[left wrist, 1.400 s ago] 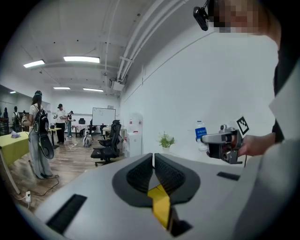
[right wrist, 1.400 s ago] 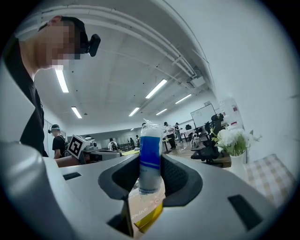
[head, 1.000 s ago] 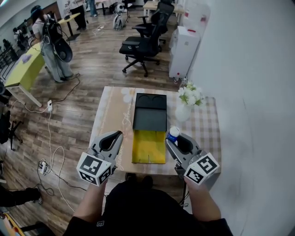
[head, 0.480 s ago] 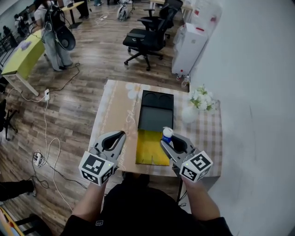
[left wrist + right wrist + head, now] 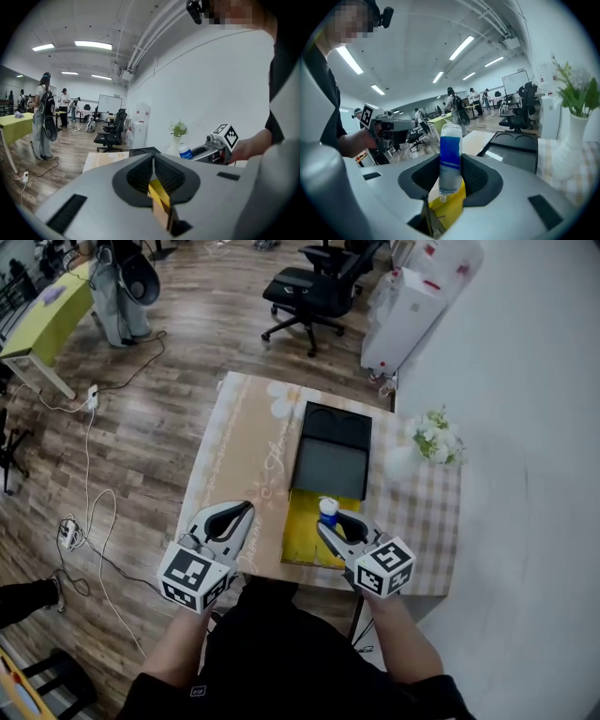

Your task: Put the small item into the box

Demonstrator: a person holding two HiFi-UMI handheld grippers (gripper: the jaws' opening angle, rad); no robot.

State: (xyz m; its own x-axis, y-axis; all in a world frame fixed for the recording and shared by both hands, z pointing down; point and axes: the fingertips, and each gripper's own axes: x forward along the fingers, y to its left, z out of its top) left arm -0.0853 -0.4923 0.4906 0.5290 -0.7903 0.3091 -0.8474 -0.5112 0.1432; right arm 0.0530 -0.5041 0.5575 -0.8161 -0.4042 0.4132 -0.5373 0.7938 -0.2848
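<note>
A small clear bottle with a blue label (image 5: 327, 510) stands upright between the jaws of my right gripper (image 5: 326, 523), which is shut on it. It hangs over the near end of the yellow box tray (image 5: 302, 532), whose black lid (image 5: 330, 465) lies open behind. In the right gripper view the bottle (image 5: 450, 157) fills the gap, with the yellow tray (image 5: 454, 204) below and the lid (image 5: 513, 145) ahead. My left gripper (image 5: 244, 509) hovers left of the box, its jaws shut on nothing (image 5: 153, 157).
The box sits on a small table (image 5: 239, 442) with a checked cloth on its right side. A white vase of flowers (image 5: 433, 442) stands at the far right. A white wall runs on the right; an office chair (image 5: 317, 282) and floor cables (image 5: 84, 521) lie beyond.
My right gripper has carried the bottle leftward, from beside the box to over its yellow tray. The left gripper has stayed shut left of the box.
</note>
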